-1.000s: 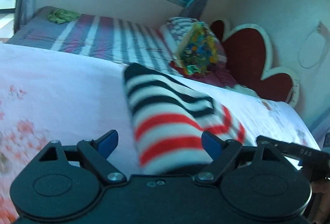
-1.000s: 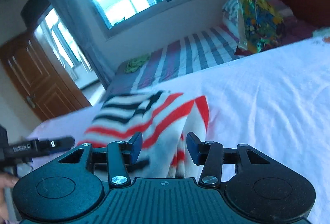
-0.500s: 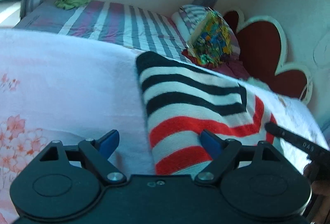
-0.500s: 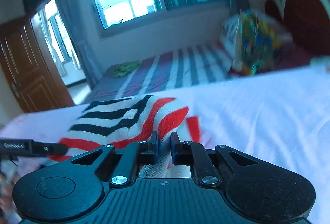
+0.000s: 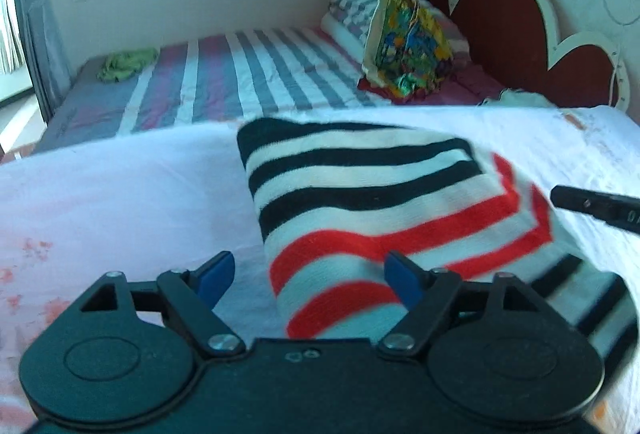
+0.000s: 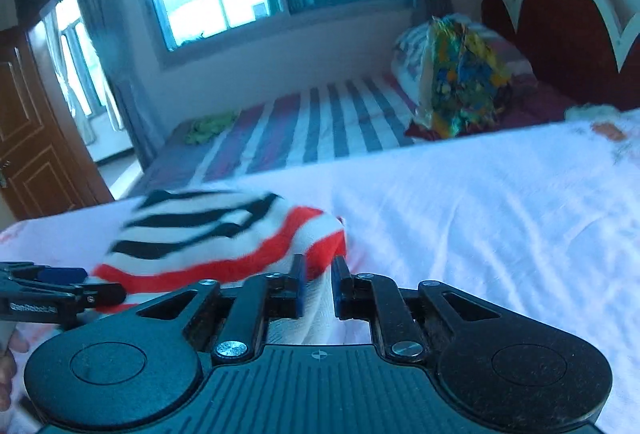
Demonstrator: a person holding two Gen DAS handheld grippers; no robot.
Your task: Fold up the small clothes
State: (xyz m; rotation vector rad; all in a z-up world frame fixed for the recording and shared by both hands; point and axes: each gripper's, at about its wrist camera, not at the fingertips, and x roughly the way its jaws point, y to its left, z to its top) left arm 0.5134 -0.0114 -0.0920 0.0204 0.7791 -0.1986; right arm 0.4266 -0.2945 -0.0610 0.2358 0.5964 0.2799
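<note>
A knitted garment with black, white and red stripes [image 5: 360,186] lies folded on the white bed sheet [image 5: 120,194]. My left gripper [image 5: 308,266] sits at its near left corner. Its jaws are closing, the garment's edge lies between the blue pads [image 5: 212,274], and neither pad presses on it. My right gripper [image 6: 318,270] is shut on a bunched red-and-white fold of the same garment [image 6: 208,234], which humps up in front of it. Each gripper shows at the edge of the other's view: the right [image 5: 592,206] and the left [image 6: 52,286].
A second bed with a grey-and-purple striped cover [image 5: 240,82] stands behind, with a green cloth [image 5: 124,64] at its far end and a colourful pillow [image 5: 408,54] by the red heart-shaped headboard [image 5: 512,18]. A wooden door [image 6: 32,138] is at the left.
My right gripper went from open to shut on the garment's fold. My left gripper shifted and rolled level, its jaws narrowed slightly, and more of the garment's top shows in front of it.
</note>
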